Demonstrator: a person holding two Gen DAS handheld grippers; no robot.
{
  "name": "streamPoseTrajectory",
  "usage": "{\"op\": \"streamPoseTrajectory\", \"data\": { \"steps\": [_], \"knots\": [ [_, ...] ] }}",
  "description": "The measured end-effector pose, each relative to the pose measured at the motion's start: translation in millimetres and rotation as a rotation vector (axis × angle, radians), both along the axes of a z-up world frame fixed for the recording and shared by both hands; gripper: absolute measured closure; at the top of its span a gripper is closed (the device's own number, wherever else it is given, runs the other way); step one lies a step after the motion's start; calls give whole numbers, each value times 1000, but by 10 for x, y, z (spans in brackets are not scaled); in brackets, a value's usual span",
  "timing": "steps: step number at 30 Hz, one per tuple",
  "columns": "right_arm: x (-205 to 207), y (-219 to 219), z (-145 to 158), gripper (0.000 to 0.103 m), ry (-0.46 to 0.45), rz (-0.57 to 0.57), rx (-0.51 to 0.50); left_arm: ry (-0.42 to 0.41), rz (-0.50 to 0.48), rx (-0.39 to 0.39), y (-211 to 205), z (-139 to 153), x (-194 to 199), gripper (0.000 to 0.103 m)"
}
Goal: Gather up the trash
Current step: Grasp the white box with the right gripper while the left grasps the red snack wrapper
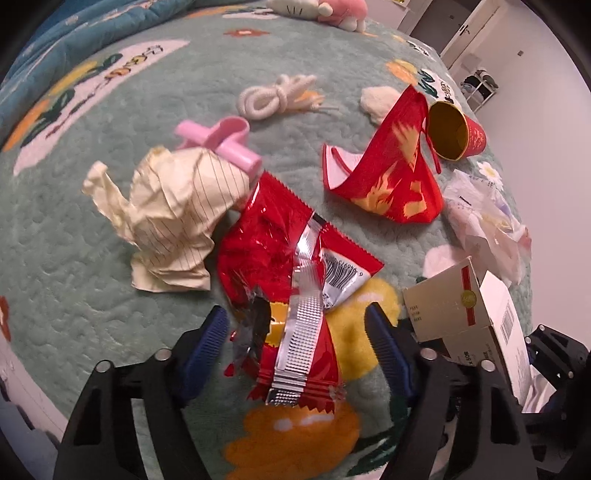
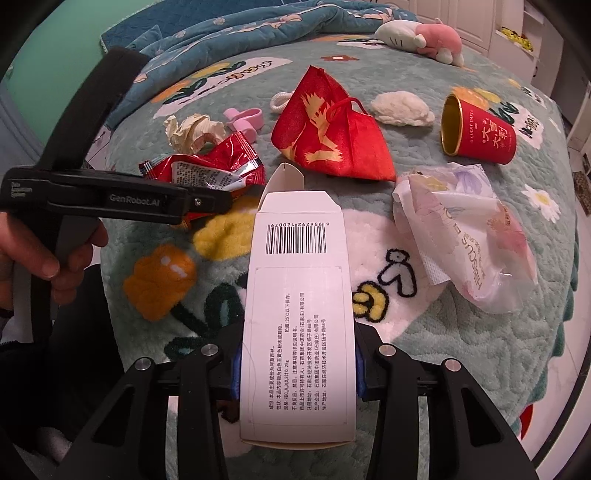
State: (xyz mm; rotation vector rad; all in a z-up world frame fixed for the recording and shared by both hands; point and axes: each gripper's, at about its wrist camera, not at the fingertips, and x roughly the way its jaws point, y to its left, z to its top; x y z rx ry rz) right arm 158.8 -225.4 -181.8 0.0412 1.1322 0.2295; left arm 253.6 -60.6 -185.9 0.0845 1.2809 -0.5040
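A green quilted bedspread [image 2: 461,332] with cartoon flower prints covered the bed and carried all the litter. A darker blue quilt [image 2: 258,26] lay bunched at the far end, a pink-and-white plush toy [image 2: 424,38] beside it.

The right gripper [image 2: 297,373] was clamped on a white cardboard box [image 2: 299,295], blue pads pressed against both long sides, flap end pointing away, barcode face up; the box was lifted over the bedspread. The left gripper [image 1: 297,332] stood partly open, straddling the near end of a red foil snack wrapper [image 1: 295,266] that lay flat on the bedspread; the pads were clear of the foil on both sides. A person's hand [image 2: 44,254] gripped that tool's handle at the left edge of the right wrist view.

Just left of the wrapper, touching its far corner, sat a crumpled ball of lined paper [image 1: 173,214], with a pink plastic clip [image 1: 221,142] behind it. A red face mask [image 2: 328,136] with gold print sat mid-bed, a crinkled plastic tissue pack [image 2: 469,236] to its right, a red paper cup [image 2: 476,129] on its side beyond. A white wad of tissue [image 2: 402,109] and a coiled white cord [image 1: 273,96] lay further back.
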Motion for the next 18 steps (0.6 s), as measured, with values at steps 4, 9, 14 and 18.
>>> {"op": "streamPoseTrajectory", "data": {
  "steps": [4, 9, 14, 18],
  "knots": [
    [13, -1, 0, 61, -2, 0, 4, -4, 6, 3, 8, 9, -2, 34],
    [30, -3, -16, 60, 12, 1, 5, -48, -16, 38, -52, 91, -6, 38],
    [32, 4, 0, 61, -5, 8, -3, -61, -57, 56, -136, 110, -19, 47],
    [37, -9, -5, 61, -8, 12, -4, -75, -83, 79, -155, 94, -46, 49]
  ]
}}
